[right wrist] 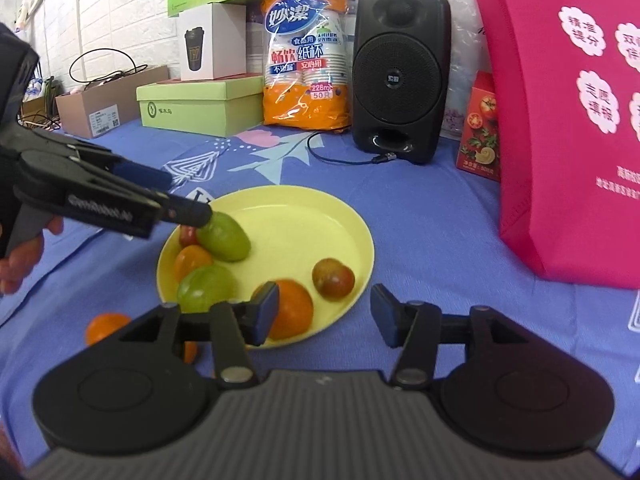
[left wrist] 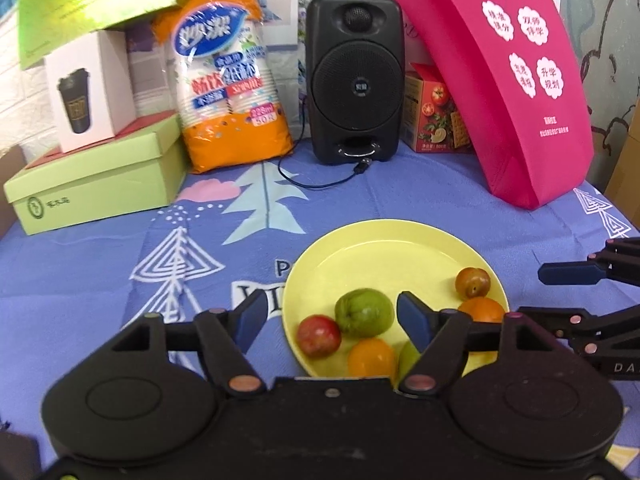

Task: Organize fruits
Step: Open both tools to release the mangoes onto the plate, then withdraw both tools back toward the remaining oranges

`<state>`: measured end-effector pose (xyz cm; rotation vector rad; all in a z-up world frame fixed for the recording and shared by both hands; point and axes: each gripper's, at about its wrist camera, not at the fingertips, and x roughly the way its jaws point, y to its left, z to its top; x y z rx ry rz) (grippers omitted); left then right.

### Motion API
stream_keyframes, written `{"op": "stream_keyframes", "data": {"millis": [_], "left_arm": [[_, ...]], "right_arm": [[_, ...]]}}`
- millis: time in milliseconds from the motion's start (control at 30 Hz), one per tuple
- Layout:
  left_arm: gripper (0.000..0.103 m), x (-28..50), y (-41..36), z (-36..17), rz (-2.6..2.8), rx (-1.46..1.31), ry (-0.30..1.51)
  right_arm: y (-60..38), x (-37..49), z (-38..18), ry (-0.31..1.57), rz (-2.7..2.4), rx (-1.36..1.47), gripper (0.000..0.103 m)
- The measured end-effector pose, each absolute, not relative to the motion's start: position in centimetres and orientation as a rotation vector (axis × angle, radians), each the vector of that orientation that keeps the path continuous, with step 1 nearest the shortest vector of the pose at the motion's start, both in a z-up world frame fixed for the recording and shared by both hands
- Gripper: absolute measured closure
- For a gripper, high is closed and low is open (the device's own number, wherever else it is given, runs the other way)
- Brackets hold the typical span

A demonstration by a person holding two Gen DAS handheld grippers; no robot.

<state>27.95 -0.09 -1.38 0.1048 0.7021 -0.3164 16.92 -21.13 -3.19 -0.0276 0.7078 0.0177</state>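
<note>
Right wrist view: yellow plate (right wrist: 320, 216) holds six fruits: two green, two orange, two reddish. One more orange (right wrist: 105, 326) lies on the surface. Both claws, left (left wrist: 332, 320) and right (right wrist: 324, 312), gape wide, empty.

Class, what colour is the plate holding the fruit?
Pale yellow plate, seen best in the right wrist view.

The left gripper (left wrist: 332, 314) hangs low with its jaws spread wide, nothing between them; the right gripper (right wrist: 324, 312) is likewise wide apart and holds nothing; a bare hand (right wrist: 22, 254) grips the left handle.
</note>
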Motion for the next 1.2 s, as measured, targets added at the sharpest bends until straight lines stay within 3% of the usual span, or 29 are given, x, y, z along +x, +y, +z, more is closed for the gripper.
{"op": "stream_keyframes", "data": {"millis": [800, 1200], "left_arm": [[0.031, 13.7, 3.9, -3.7, -0.307, 0.121, 0.736], [0.031, 15.0, 1.9, -6.1, -0.344, 0.138, 0.779]], "right_arm": [[-18.3, 7.4, -5.4, 0.782, 0.106, -0.035, 0.047], [-14.3, 5.6, -5.7, 0.774, 0.299, -0.111, 0.044]]}}
